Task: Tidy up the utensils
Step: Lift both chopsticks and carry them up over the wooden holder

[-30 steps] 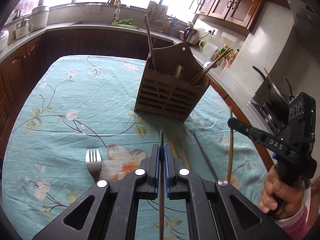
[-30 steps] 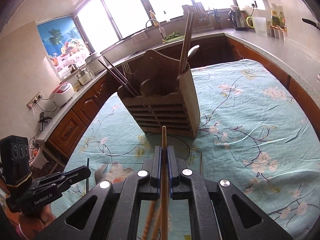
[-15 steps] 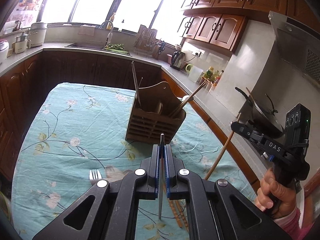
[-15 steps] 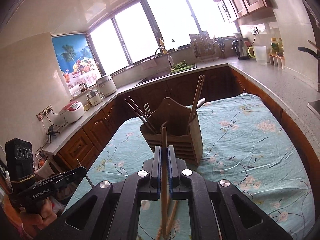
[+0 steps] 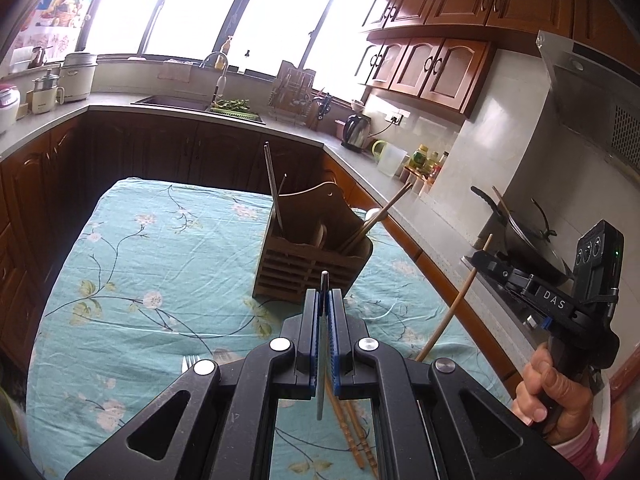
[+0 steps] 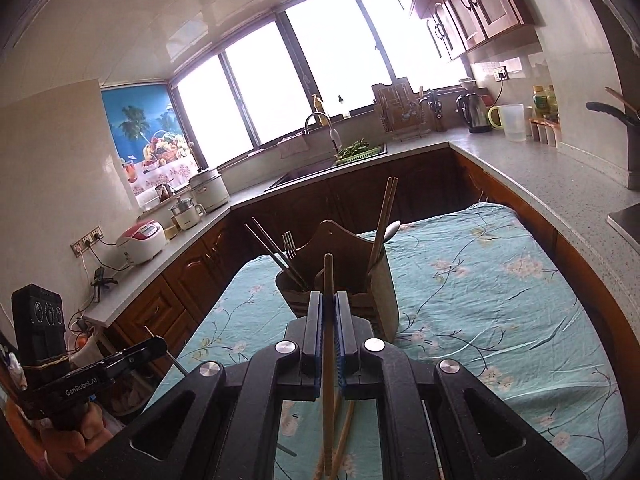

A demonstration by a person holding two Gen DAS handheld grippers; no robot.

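Two chopsticks pinched and lifted, one per gripper, short of the holder.

Left gripper [image 5: 325,296] clamped tight on a thin grey metal chopstick [image 5: 322,354]; right gripper [image 6: 329,300] clamped tight on a wooden chopstick [image 6: 328,320]. Both light, stiff, slim; likely slippery and prone to pivot, so better gripped near mid-length. Below, more wooden chopsticks [image 5: 352,420] and a fork [image 5: 190,362] lying on the floral tablecloth [image 5: 160,272]. Beyond, slatted wooden holder [image 5: 308,260] upright, partly filled. Readable: "DAS" [image 5: 554,304], "GenRobot.AI" [image 6: 81,387].
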